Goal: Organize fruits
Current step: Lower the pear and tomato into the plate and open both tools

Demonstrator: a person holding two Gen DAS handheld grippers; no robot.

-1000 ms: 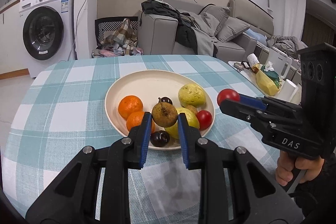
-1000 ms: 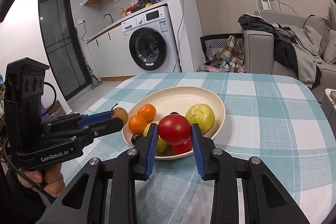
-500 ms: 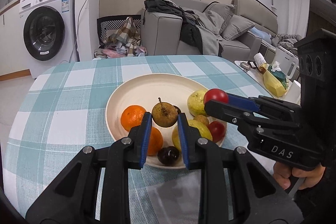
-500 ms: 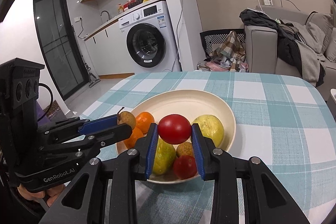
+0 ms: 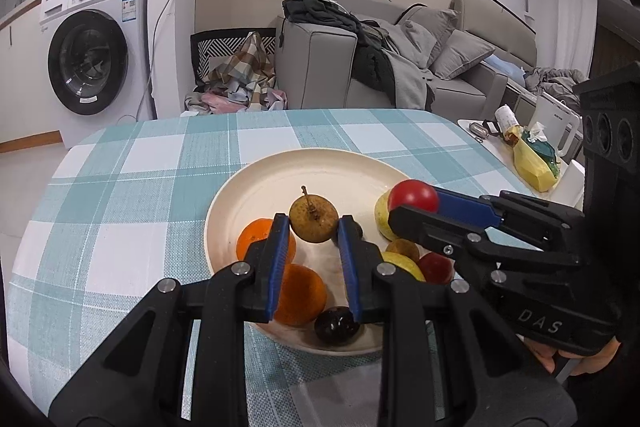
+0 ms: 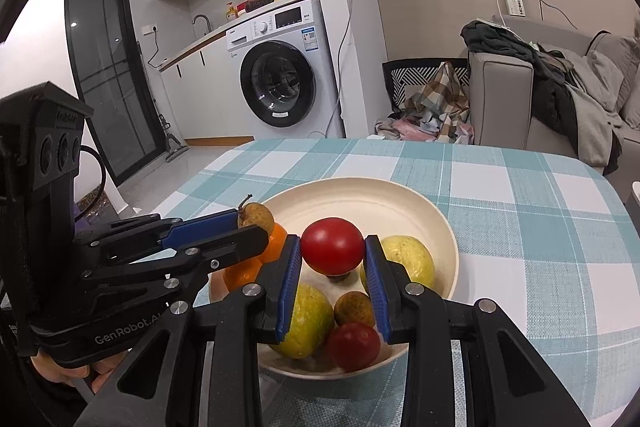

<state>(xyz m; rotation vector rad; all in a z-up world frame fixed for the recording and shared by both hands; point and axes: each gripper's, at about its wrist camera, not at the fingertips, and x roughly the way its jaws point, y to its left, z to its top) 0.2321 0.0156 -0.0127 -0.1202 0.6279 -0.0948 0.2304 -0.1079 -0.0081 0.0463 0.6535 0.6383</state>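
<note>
Hovering side by side over the cream plate [image 5: 224, 211], both claws are loaded. The left claw [image 5: 314, 227] is closed on a small brown pear [image 5: 314, 221], and the right claw [image 6: 333, 251] is closed on a red tomato [image 6: 332, 246]. Each fruit sits at the very tips of its blue pads, directly ahead of its claw and above the plate's bare far half, so the coming set-down looks to be mostly downward for either hand. Neither claw appears clearly nearer to the plate floor.

The pear's long axis runs along its stem, which points up and tilts slightly away from the camera. The tomato is near round, so it has no real long axis; which way its stem end faces I cannot tell.

Below them lie two oranges [image 5: 300, 293], a dark plum [image 5: 336, 325], two yellow-green fruits, probably guavas [image 6: 406, 261], and a second tomato [image 6: 354, 346], all crowded to the near side of the plate on the checked bench [image 5: 120, 211].
</note>
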